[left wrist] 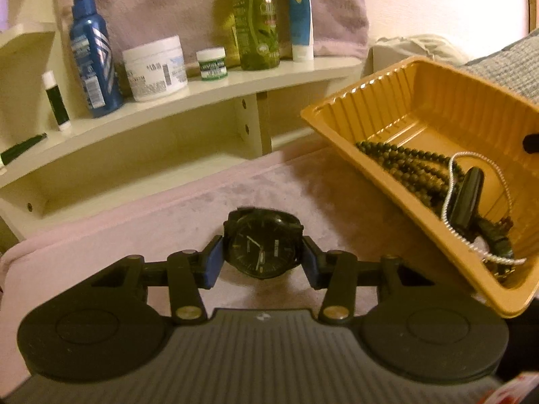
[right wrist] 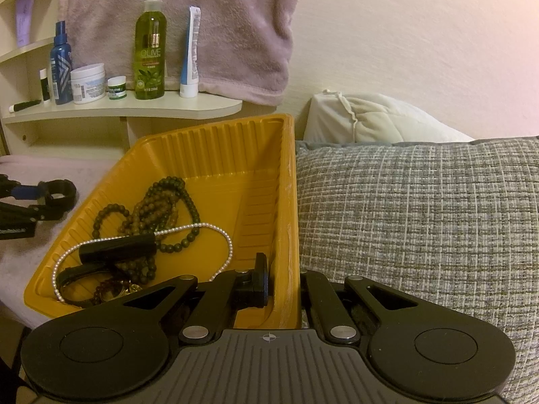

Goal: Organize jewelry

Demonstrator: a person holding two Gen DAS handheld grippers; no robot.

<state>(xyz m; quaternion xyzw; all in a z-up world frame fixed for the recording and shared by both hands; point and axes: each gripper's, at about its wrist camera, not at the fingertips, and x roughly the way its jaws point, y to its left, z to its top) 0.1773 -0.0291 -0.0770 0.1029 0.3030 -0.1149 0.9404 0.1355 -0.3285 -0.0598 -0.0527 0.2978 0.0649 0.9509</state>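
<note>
- Left hand-held gripper (left wrist: 262, 257) clenched on black watch (left wrist: 262, 243), lifted for transfer.
- Right hand-held gripper (right wrist: 284, 286) pinches yellow tray (right wrist: 215, 141) wall, tilting it toward the watch.

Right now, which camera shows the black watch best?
The left wrist view: the black watch sits face-on between the left tongs, dial readable. The right wrist view shows it only small, blurred and side-on at the left edge.
</note>
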